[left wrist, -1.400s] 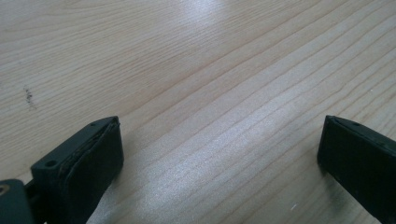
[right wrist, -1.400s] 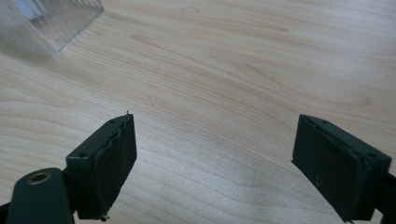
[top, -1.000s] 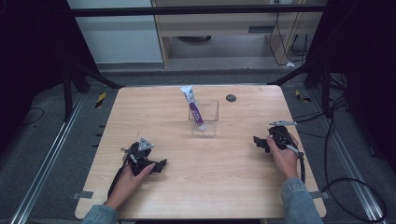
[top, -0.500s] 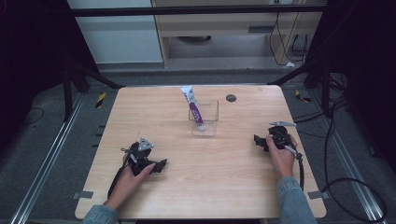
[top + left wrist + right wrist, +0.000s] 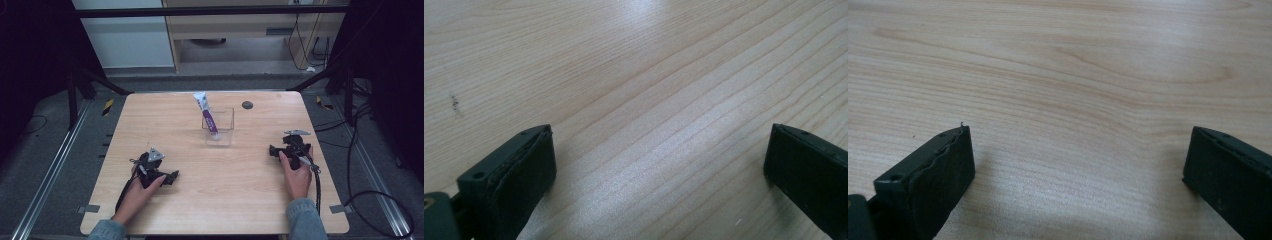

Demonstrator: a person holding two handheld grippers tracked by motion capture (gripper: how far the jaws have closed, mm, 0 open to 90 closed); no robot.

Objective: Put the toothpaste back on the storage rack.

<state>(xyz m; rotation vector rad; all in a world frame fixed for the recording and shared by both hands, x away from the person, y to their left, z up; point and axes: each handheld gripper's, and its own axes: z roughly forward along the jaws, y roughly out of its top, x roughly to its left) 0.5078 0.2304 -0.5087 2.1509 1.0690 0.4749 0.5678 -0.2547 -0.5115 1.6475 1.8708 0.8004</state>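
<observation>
Both tools are parked low on the counter (image 5: 165, 120), jaws spread wide and nothing held. In the left gripper view and the right gripper view, bare wood grain is seen between the jaws.

Left tool (image 5: 172, 176): the tube (image 5: 207, 114) is found well ahead and off to its right. Right tool (image 5: 272, 150): the tube sits ahead and to its left, well apart. It stands tilted in a clear box (image 5: 218, 127), cap end apparently down, though that is hard to confirm through the walls; the flat crimped end pokes above the rim on the left tool's side.

Handling, as judged:
- Tube is expected to be light, soft-walled and glossy, so a hard squeeze would dent it or push paste toward the cap.
- Best taken on the exposed upper part just under the crimp, jaws closed across the flat faces, light force.
- Box looks like thin rigid plastic, light and easily dragged or tipped if the tube is pulled sideways. A pull along the tube's own lean is advised, with the other tool steadying the box wall if needed.
</observation>
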